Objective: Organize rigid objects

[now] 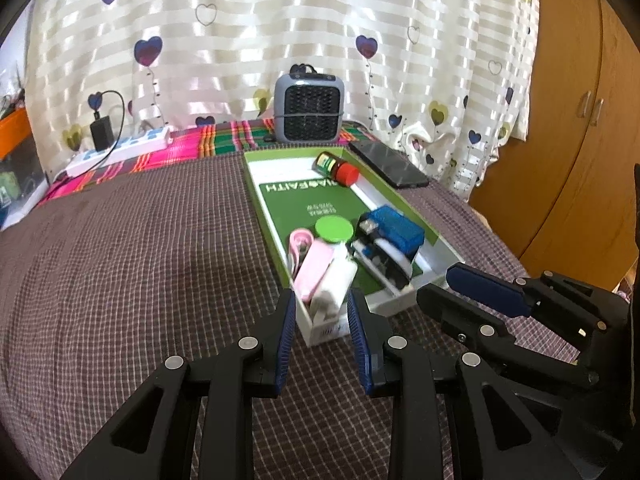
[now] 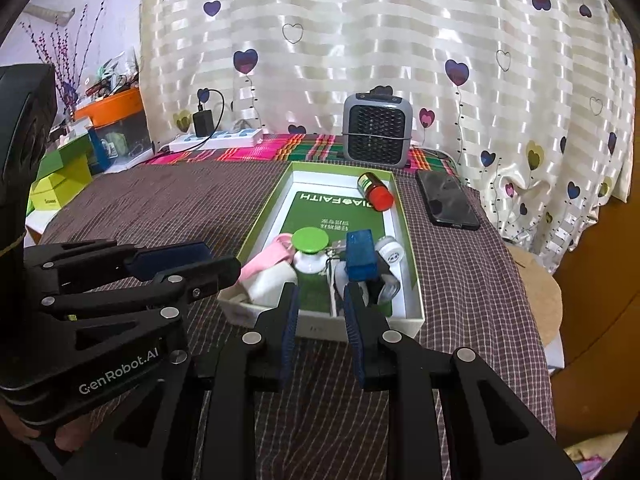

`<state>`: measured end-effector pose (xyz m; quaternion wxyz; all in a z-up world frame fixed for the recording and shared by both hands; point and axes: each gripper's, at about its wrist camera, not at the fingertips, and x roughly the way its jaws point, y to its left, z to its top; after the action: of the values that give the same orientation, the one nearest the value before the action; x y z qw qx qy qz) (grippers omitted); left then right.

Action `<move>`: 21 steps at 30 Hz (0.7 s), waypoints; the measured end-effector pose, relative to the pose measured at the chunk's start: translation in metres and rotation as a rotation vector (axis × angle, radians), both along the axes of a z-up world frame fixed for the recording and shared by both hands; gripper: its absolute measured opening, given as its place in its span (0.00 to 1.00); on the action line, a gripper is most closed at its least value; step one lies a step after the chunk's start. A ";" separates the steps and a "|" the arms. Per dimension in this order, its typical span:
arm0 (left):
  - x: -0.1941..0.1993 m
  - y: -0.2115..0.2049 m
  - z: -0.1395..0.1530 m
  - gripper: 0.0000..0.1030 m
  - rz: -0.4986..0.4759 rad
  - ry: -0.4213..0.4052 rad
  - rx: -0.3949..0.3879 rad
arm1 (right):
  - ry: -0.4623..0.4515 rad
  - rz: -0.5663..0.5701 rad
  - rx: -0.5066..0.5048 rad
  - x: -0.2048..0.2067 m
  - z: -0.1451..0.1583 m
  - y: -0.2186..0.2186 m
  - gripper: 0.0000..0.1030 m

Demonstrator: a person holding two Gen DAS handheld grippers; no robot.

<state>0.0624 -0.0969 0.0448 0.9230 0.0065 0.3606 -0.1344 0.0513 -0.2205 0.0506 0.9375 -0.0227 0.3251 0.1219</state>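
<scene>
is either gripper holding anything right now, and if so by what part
Nothing is held. The left gripper and the right gripper both hover empty at the near end of the green-rimmed box.

The left hand-held gripper (image 1: 320, 336) points forward and downward, its two blue-padded fingers (image 1: 284, 344) set a modest gap apart, and whether they press on anything cannot be told. The right hand-held gripper (image 2: 320, 332) lies just to its right, tilted down alike, with its fingers (image 2: 354, 336) at their narrowest setting and nothing seen gripped between them. At the near left of the right wrist view, fingertips of the person's hand (image 2: 60, 438) wrap the left unit's body.
</scene>
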 end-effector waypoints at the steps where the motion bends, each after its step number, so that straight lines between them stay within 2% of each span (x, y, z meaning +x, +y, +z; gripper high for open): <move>1: -0.001 0.000 -0.002 0.25 0.001 0.006 0.004 | 0.003 0.002 -0.001 -0.001 -0.001 0.001 0.24; 9: -0.005 0.003 -0.024 0.25 0.011 0.064 0.035 | 0.060 0.019 -0.024 -0.009 -0.020 0.007 0.25; 11: -0.003 0.003 -0.028 0.25 0.015 0.083 0.042 | 0.076 0.010 -0.030 -0.009 -0.025 0.006 0.29; 13: -0.002 0.003 -0.032 0.25 0.016 0.097 0.048 | 0.089 0.001 -0.024 -0.008 -0.029 0.004 0.37; 15: 0.001 0.003 -0.035 0.25 0.021 0.105 0.058 | 0.097 -0.003 -0.023 -0.006 -0.031 0.002 0.40; 21: 0.008 0.001 -0.042 0.25 0.031 0.132 0.077 | 0.143 0.001 -0.012 0.001 -0.037 0.002 0.41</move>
<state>0.0706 -0.0960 0.0032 0.8982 0.0277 0.4258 -0.1061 0.0518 -0.2190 0.0133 0.9117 -0.0197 0.3920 0.1215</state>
